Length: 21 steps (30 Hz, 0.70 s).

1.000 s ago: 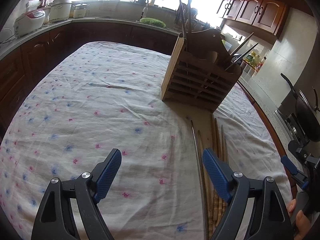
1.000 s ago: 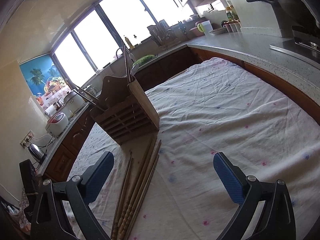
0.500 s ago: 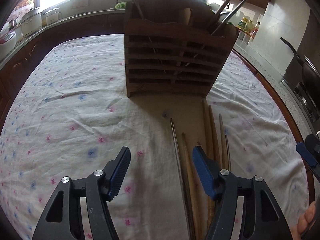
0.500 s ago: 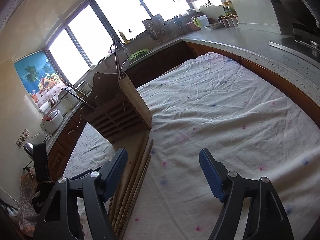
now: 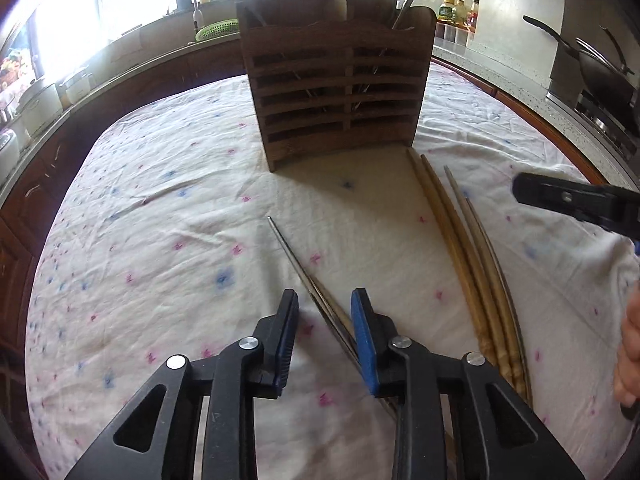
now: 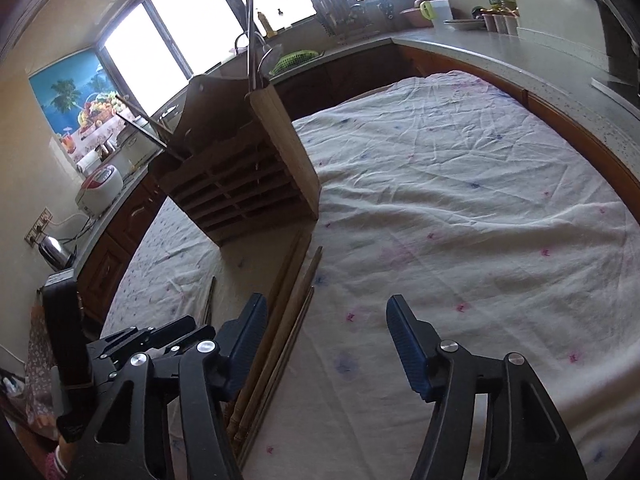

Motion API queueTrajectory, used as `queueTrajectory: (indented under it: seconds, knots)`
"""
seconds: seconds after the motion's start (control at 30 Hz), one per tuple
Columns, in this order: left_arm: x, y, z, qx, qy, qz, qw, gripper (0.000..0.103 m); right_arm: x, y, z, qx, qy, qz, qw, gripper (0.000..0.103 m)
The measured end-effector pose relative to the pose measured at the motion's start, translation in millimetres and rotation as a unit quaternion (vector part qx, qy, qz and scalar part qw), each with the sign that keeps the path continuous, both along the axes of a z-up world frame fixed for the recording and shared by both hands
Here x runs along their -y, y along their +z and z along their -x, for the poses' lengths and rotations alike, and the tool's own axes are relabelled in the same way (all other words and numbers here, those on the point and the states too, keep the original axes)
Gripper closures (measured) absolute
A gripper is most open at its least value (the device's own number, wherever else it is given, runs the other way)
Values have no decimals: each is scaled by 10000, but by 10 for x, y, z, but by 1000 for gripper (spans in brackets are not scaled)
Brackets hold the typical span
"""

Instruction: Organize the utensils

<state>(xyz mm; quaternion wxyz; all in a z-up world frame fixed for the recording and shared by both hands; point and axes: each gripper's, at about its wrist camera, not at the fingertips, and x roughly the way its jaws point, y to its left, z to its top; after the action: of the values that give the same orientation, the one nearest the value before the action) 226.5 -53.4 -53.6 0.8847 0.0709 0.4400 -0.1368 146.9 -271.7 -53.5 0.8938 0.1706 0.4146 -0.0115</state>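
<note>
Low in the left wrist view, our left gripper [image 5: 325, 312] has dropped over a metal chopstick [image 5: 298, 266] and a wooden one beside it, lying apart from the bundle of wooden chopsticks [image 5: 470, 264] at right. Its jaws have just been closing and now flank the pair narrowly; whether the pads press yet we cannot tell. A second ago they stood wide beside the sticks. Our right gripper [image 6: 326, 344] has also been narrowing, jaws still apart, the bundle [image 6: 280, 332] at its left finger and only cloth between. The wooden holder [image 5: 340, 88] stands upright on the cloth-covered tabletop [image 5: 160, 240], upper centre. We judge a first pickup is imminent.
</note>
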Motion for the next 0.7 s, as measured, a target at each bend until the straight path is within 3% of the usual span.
queueTrajectory:
  seconds: [0.07,0.23,0.4,0.57,0.7]
  knots:
    - [-113,27,41,-20,21,93,10000,79,-110,-54,-162,-103,179,125,9997,52]
    - [-393,183,38,-94,419,742,9963,80,-262,-141,-535,-285,344,427,9981,69]
    - [-516,189,-50,-260,712,937,9927,79,-226,-276,-740,-586,210,642,9960,84]
    - [-532,66,-274,-531,890,1088,9886,79,-239,-309,-831,-671,255,718,9948,86]
    - [-430,34,-406,-460,903,839,9913,79,-293,-324,-906,-691,381,896,9929,85]
